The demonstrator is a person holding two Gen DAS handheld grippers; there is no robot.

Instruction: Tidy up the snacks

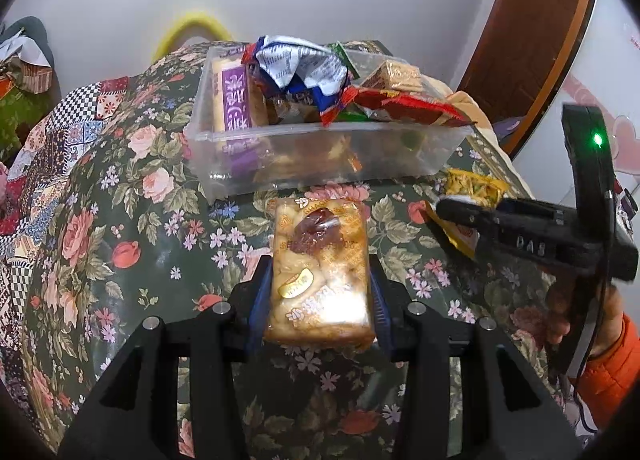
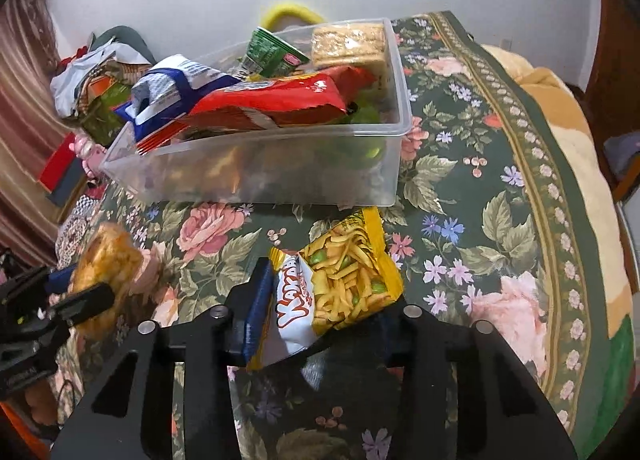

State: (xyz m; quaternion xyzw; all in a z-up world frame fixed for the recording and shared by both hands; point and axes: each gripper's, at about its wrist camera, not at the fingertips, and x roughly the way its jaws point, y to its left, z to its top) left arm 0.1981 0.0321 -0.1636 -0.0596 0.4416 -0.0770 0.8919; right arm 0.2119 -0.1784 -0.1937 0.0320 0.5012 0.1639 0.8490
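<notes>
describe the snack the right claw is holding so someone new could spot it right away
Find the clear plastic bin of snacks on the floral tablecloth. In front of it, the right claw grips a yellow bag. Its clear window shows yellow sticks and green peas, unlike the pale pastry pack in the left claw.

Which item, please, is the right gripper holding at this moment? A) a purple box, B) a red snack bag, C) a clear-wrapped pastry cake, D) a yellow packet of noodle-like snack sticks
D: in the right wrist view the right gripper is closed on the yellow snack packet, while the pastry cake sits in the left gripper.
</notes>
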